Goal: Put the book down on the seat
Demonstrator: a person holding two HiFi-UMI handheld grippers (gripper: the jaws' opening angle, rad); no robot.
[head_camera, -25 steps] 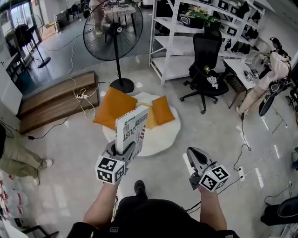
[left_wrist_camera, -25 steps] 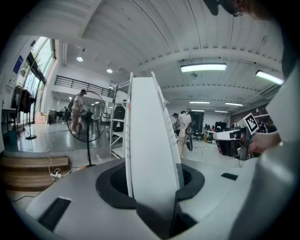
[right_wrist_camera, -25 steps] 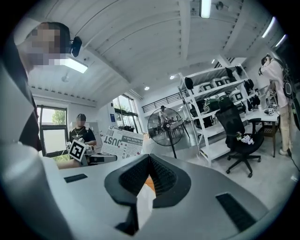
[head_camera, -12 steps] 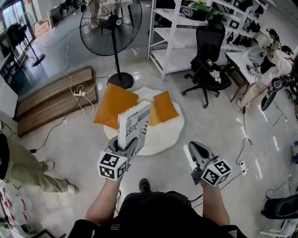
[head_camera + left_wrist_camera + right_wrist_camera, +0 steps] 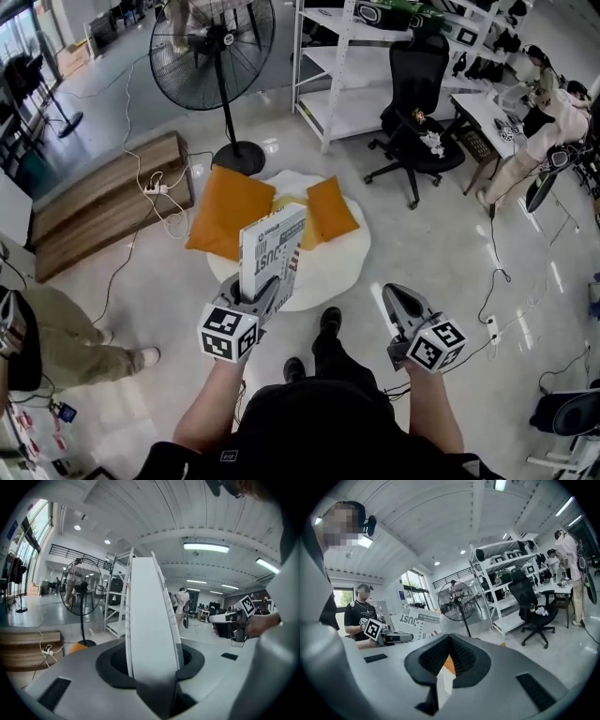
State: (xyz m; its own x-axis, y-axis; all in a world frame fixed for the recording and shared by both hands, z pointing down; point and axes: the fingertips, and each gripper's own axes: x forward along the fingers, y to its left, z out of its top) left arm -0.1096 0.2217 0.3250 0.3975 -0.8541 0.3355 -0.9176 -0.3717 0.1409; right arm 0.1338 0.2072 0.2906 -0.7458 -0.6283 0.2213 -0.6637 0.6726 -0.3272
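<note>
Our left claw [image 5: 255, 302] is pinching the book [image 5: 272, 253] by its lower edge. The book stands upright out of the jaws, cover facing our right, and in the left gripper view its white page block fills the gap between the pads. The right claw [image 5: 389, 302] hangs level with the left one, well off to its right, jaws pressed together on nothing.

The seat [image 5: 345, 258], a round white pad on the floor, lies ahead of the left claw and below it. Two orange cushions [image 5: 228, 211] sit on its far side, beyond the book's top edge. One shoe [image 5: 328, 320] is planted just below and to the right of the claw, near the seat's closer rim.

We judge the book is not yet over bare seat. To do this well, we should carry it forward and down, tipping the top edge away so the cover lies flat. We should aim for the clear white patch nearest the claw rather than the cushions. We should spread the jaws only once the book rests on the pad, so it does not drop or slide.
</note>
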